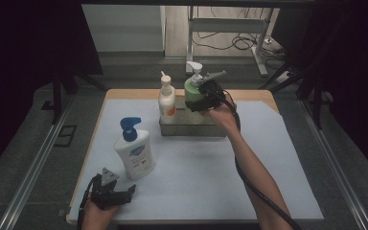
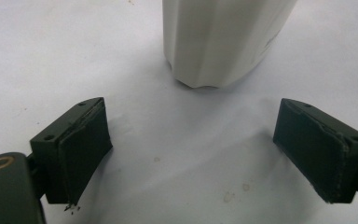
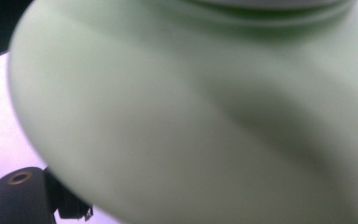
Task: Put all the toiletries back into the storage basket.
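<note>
White pump bottle with blue pump (image 1: 134, 152) standing toward the table's (image 1: 278, 191) near-left corner, slim white bottle with orange label (image 1: 166, 99) at the far edge, pale mat covering the wooden table

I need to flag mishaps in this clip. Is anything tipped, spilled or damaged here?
Nothing spilled or tipped. The white bottle with the blue pump and the small white bottle stand upright; the green bottle sits in the right gripper over the metal tray. Faint specks mark the table cover.
</note>
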The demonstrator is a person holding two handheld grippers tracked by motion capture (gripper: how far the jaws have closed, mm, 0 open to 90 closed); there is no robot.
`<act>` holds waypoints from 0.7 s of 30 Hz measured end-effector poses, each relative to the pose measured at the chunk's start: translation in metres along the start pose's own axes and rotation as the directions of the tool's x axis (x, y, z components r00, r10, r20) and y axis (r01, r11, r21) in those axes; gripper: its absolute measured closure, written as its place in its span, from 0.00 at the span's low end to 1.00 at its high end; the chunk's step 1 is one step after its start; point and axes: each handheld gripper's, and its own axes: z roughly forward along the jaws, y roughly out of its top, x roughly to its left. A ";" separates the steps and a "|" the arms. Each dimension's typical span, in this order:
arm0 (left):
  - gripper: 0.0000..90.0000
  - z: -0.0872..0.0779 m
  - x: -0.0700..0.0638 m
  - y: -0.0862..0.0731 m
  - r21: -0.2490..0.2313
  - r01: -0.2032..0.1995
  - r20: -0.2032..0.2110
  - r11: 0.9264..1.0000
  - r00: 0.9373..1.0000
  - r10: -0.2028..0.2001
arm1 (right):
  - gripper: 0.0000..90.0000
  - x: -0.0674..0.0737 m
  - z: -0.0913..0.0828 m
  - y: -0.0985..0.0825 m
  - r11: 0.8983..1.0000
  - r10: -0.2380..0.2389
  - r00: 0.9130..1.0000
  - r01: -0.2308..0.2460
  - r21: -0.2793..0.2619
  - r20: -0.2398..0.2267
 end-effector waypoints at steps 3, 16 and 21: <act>0.11 0.000 0.000 0.000 0.000 0.000 0.000 1.000 1.000 0.000 | 0.14 0.000 0.002 -0.002 1.000 -0.009 1.000 0.009 0.006 0.000; 0.11 0.000 0.000 0.000 0.001 -0.001 0.000 1.000 1.000 0.001 | 0.14 0.001 0.014 -0.013 0.999 0.001 1.000 0.000 0.040 -0.011; 0.11 0.000 0.000 0.000 0.000 0.000 0.000 1.000 1.000 0.000 | 0.14 0.000 0.020 -0.019 0.999 0.006 1.000 -0.005 0.053 -0.017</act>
